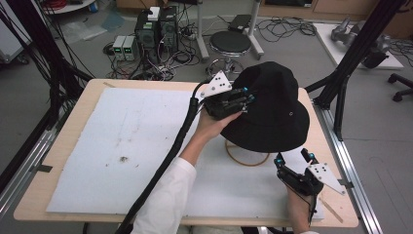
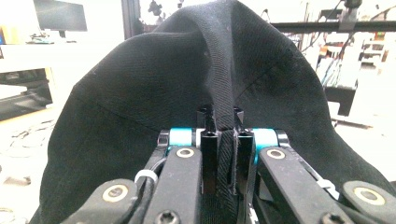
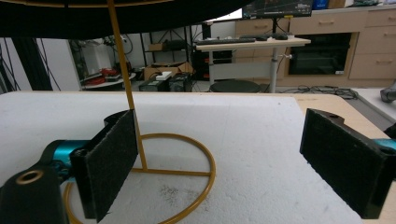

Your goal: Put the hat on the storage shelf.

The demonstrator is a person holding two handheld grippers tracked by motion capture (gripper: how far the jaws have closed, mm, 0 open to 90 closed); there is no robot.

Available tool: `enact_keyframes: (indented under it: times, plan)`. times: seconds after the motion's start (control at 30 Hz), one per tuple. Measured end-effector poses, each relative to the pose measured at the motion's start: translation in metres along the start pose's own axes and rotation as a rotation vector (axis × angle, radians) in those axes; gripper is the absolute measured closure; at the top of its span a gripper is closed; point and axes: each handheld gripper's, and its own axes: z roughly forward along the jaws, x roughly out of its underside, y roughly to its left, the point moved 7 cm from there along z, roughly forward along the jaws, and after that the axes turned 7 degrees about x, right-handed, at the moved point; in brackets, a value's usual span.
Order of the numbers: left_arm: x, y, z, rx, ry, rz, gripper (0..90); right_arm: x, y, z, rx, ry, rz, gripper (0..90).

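A black bucket hat [image 1: 275, 109] sits on a gold wire stand [image 1: 247, 159] at the table's right half. My left gripper [image 1: 246, 96] is at the hat's left side, shut on a pinched fold of its crown. In the left gripper view the fold runs up between the closed jaws of the left gripper [image 2: 223, 128], with the hat [image 2: 140, 107] bulging behind. My right gripper [image 1: 293, 157] stands open near the front right, just in front of the hat's brim. Seen from the right gripper [image 3: 224, 140], the stand's ring base [image 3: 205, 175] and pole [image 3: 122, 70] rise under the hat brim [image 3: 140, 14]; nothing lies between its pads [image 3: 112, 163].
A white foam sheet [image 1: 122, 146] covers the wooden table [image 1: 34, 195]. Black frame struts [image 1: 350, 58] stand at the right edge. Beyond the far edge are a round stool [image 1: 230, 43] and electronics with cables [image 1: 156, 34] on the floor.
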Motion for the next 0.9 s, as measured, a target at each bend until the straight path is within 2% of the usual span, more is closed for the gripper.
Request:
enact_keyframes:
  times: [0.17,0.37,0.43,0.53,0.67,0.8,0.83,0.9]
  plan:
    - [-0.001,-0.001,0.000,0.000,0.003,-0.004,84.9,0.000,0.000,0.000,-0.001,-0.002,-0.002,10.7]
    - [-0.003,0.000,-0.001,-0.018,-0.017,-0.024,81.1,0.000,0.000,0.000,-0.002,-0.001,-0.003,10.7]
    - [-0.002,0.001,-0.002,-0.013,-0.025,-0.043,78.3,0.000,0.000,0.000,-0.002,0.000,-0.002,10.7]
    - [-0.001,0.001,-0.004,-0.006,-0.052,-0.067,72.2,0.000,0.001,0.000,-0.004,0.002,-0.002,10.7]
    - [-0.004,0.004,-0.010,-0.014,-0.088,-0.084,70.2,0.000,0.001,0.000,-0.004,0.003,-0.004,10.7]
    - [-0.005,0.003,-0.015,-0.014,-0.100,-0.073,59.8,0.001,0.001,0.000,-0.004,0.004,-0.004,10.7]
    - [-0.005,0.003,-0.017,-0.021,-0.107,-0.067,59.8,0.001,0.001,0.000,-0.004,0.004,-0.004,10.7]
    - [-0.006,0.003,-0.020,-0.032,-0.123,-0.060,52.4,0.000,0.001,0.000,-0.004,0.003,-0.006,10.7]
